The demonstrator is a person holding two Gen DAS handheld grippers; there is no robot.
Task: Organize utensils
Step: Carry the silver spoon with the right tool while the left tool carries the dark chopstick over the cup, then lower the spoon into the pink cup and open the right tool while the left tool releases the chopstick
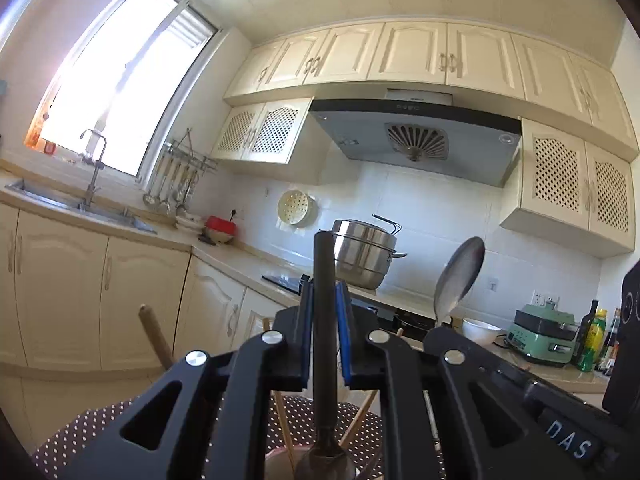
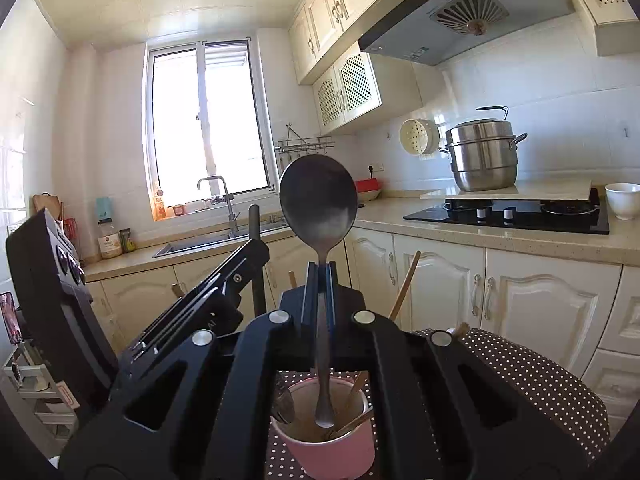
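Note:
My left gripper (image 1: 325, 296) is shut on a black-handled utensil (image 1: 324, 264) that stands upright, its metal head low over the pink cup (image 1: 280, 465). My right gripper (image 2: 321, 276) is shut on the thin handle of a metal spoon (image 2: 318, 200), bowl end up. The spoon's handle tip hangs just inside the pink cup (image 2: 332, 446), which holds wooden chopsticks (image 2: 354, 422) and another spoon. The cup stands on a polka-dot cloth (image 2: 520, 376). Each view shows the other gripper beside it: the spoon (image 1: 460, 272) to the right, the black handle (image 2: 255, 232) to the left.
Kitchen counter ahead with a black hob (image 2: 508, 216), a steel steamer pot (image 2: 482, 156), a white bowl (image 2: 622, 200) and a sink with tap (image 2: 224, 216) under the window. A green appliance (image 1: 544, 336) and bottles (image 1: 594, 340) stand on the counter. Cream cabinets line the walls.

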